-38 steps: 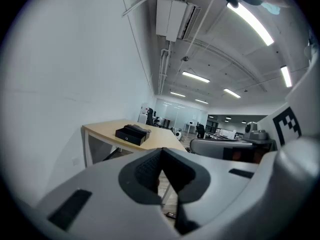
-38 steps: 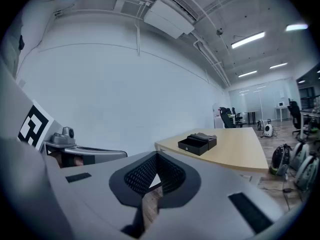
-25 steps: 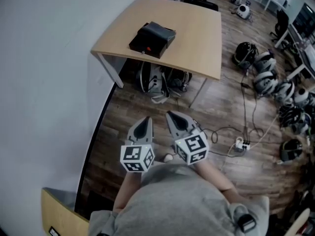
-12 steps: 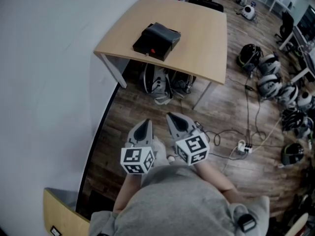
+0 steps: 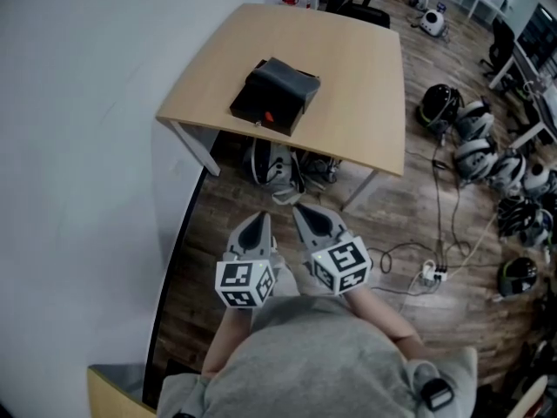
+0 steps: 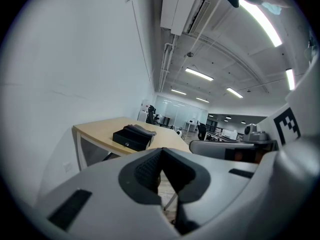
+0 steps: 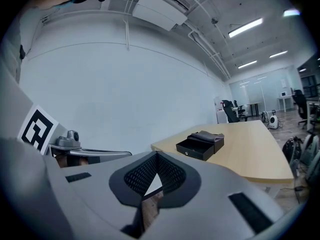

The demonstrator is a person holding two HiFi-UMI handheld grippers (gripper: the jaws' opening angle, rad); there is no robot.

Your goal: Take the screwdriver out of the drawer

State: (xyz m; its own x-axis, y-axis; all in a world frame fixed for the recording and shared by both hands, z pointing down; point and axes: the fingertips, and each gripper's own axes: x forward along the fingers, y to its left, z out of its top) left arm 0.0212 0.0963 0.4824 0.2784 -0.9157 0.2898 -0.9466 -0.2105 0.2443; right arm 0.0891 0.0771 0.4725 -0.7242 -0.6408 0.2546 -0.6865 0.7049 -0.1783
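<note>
**Screwdriver.** A small red spot (image 5: 268,117) shows inside the open black drawer (image 5: 261,111). It is too small to tell whether it is the tool, how its long axis lies, or which way it points. Neither gripper view looks into the drawer.

**Drawer box.** The black box (image 5: 277,90) sits on a light wooden table (image 5: 357,50), near the edge facing the person and toward the wall side. The drawer is pulled out toward that edge and has a small round knob (image 7: 186,153) on its front. The box also shows in the left gripper view (image 6: 132,136).

**Left gripper** (image 5: 257,220). Held low in front of the person's grey top (image 5: 322,360), well short of the table, pointing toward it and slightly down. Its own view (image 6: 161,151) shows the jaw tips meeting with nothing between them.

**Right gripper** (image 5: 306,212). Just beside the left one, roughly parallel, with the same pose. Its own view (image 7: 156,156) shows the jaws closed and empty.

**Markings.** There are black-and-white square markers on the left cube (image 5: 244,283) and the right cube (image 5: 341,264).

**Surroundings.**
- A white wall (image 5: 78,146) is at the left.
- A backpack (image 5: 274,159) is under the table.
- Helmets (image 5: 470,133) and a power strip (image 5: 428,273) with cables lie on the wooden floor (image 5: 409,207) at the right.
</note>
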